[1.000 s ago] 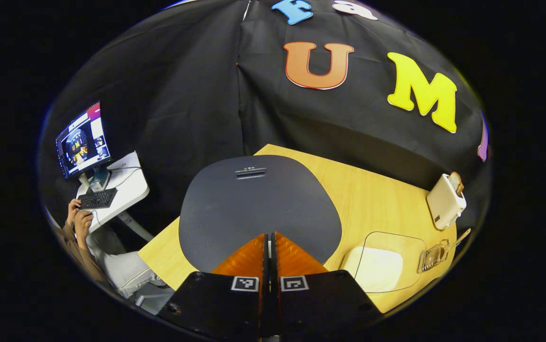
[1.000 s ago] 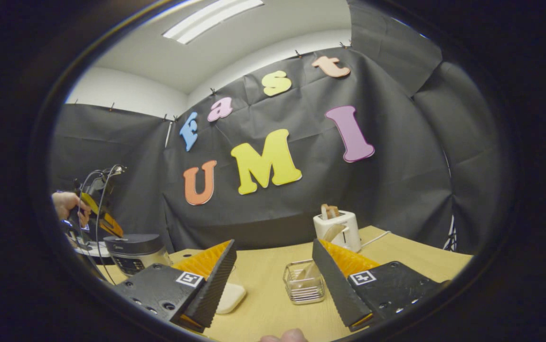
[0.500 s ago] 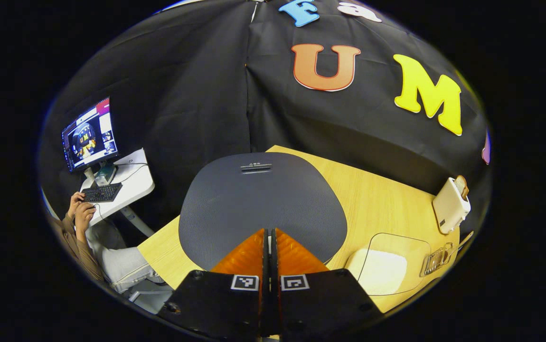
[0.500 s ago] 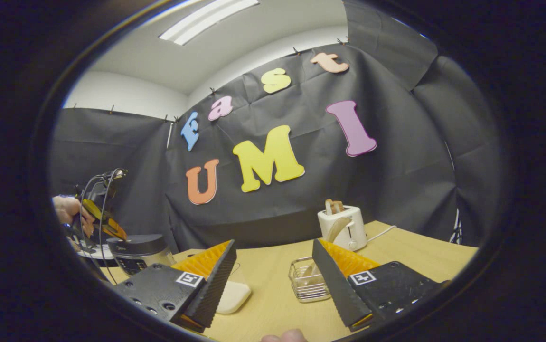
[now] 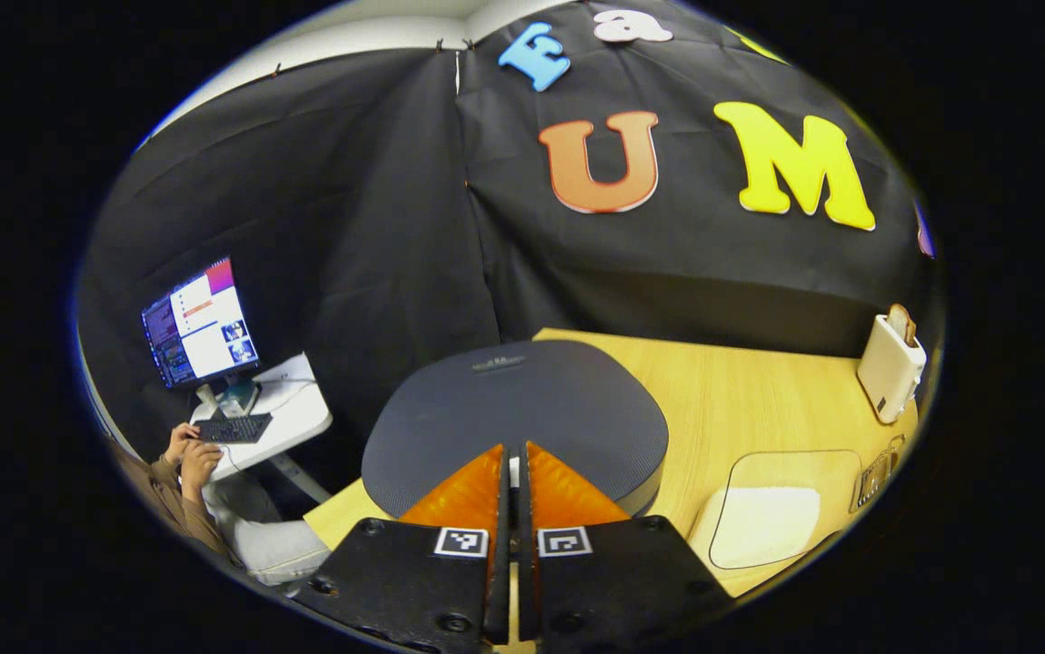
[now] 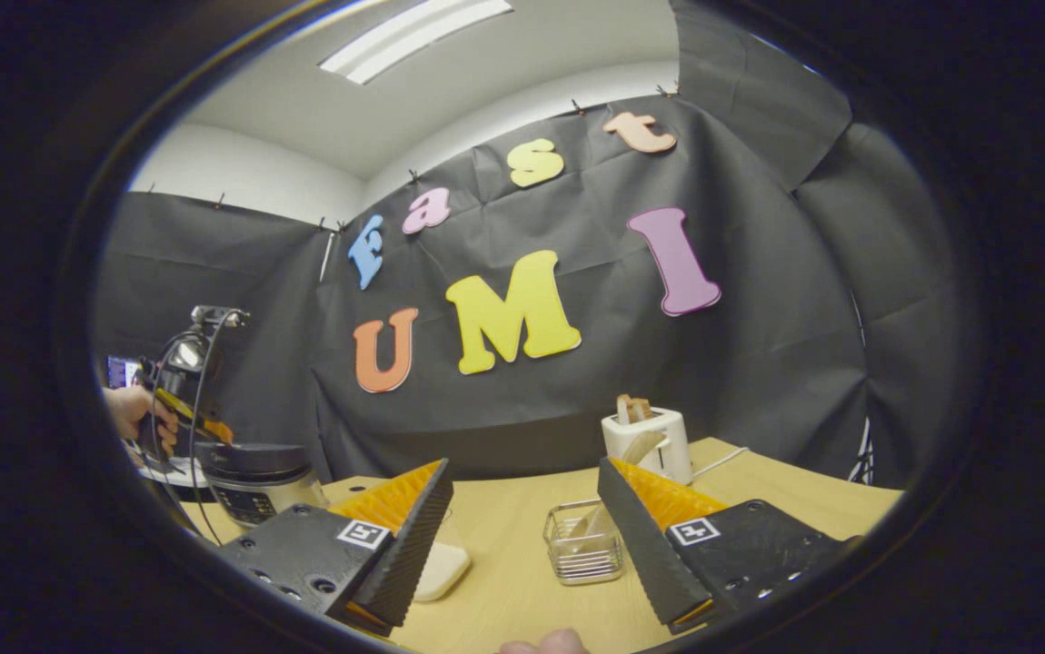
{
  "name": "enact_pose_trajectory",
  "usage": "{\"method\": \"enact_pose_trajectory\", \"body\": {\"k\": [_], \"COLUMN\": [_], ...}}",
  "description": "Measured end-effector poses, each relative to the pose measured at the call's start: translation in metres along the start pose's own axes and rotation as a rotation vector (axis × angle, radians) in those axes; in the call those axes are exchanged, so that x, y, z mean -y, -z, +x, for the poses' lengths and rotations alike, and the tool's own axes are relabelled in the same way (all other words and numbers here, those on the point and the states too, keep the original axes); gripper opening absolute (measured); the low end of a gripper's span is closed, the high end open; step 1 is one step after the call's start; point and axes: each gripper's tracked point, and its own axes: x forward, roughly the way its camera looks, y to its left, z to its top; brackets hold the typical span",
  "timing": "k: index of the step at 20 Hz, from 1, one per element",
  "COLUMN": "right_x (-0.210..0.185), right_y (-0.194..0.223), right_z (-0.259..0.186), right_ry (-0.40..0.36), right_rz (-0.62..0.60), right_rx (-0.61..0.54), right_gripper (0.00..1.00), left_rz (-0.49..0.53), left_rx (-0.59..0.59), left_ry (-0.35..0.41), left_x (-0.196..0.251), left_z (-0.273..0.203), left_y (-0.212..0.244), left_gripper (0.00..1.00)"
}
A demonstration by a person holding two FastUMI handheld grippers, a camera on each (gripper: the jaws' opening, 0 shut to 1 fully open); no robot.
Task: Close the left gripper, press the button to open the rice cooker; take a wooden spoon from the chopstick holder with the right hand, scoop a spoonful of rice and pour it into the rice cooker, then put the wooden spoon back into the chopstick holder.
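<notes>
In the left gripper view, the left gripper has its two fingers pressed together with nothing between them, their tips at the near edge of the rice cooker, whose dark textured lid lies flat and shut. Whether the tips touch the lid or its button cannot be told, since the fingers hide that spot. The cooker stands on a pale wooden table. To the right lies a clear container of rice, partly cut off by the picture's edge; beyond it the wire chopstick holder is squeezed thin at the rim and its contents are hard to make out. A white toaster stands at the far right. Off the table to the left, a person's hands rest at a keyboard below a monitor.

In the right gripper view, the right gripper is spread wide and holds nothing, low over the table. Between its fingers stands the chopstick holder with a wooden spoon leaning inside it, and the toaster with bread sits behind. The rice container peeks from behind the left finger. Far left, a hand holds the left gripper against the top of the rice cooker, which shows its front panel from the side.
</notes>
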Motion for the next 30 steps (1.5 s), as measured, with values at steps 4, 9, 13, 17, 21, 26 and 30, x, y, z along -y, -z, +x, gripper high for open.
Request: {"method": "enact_pose_trajectory", "body": {"k": [4, 9, 13, 17, 21, 26, 30], "right_x": [-0.004, -0.001, 0.0, 0.011, 0.025, 0.027, 0.03], "right_y": [-0.016, -0.04, -0.045, -0.044, -0.044, -0.042, -0.022], "right_z": [-0.003, -0.01, -0.014, -0.018, -0.023, -0.019, -0.001], "right_ry": [0.01, 0.059, 0.076, 0.093, 0.127, 0.141, 0.135], "right_rz": [-0.011, -0.109, -0.113, -0.115, -0.133, -0.142, -0.115], "right_rx": [0.027, 0.085, 0.079, 0.043, -0.001, -0.025, -0.084], "right_gripper": [0.95, 0.95, 0.95, 0.96, 0.96, 0.96, 0.95], "left_rz": [-0.057, -0.125, -0.111, -0.105, -0.093, -0.036, -0.032], "left_rx": [0.153, 0.186, 0.216, 0.322, 0.369, 0.472, 0.514], "left_ry": [0.022, 0.107, 0.175, 0.247, 0.351, 0.341, 0.364], "left_x": [-0.018, -0.019, -0.007, 0.016, 0.044, 0.045, 0.05], "left_z": [-0.013, -0.028, -0.039, -0.062, -0.087, -0.103, -0.113], "left_y": [-0.05, -0.06, -0.049, -0.051, -0.042, -0.037, -0.029], "left_gripper": [0.62, 1.0, 1.0, 1.0, 1.0, 1.0, 0.99]}}
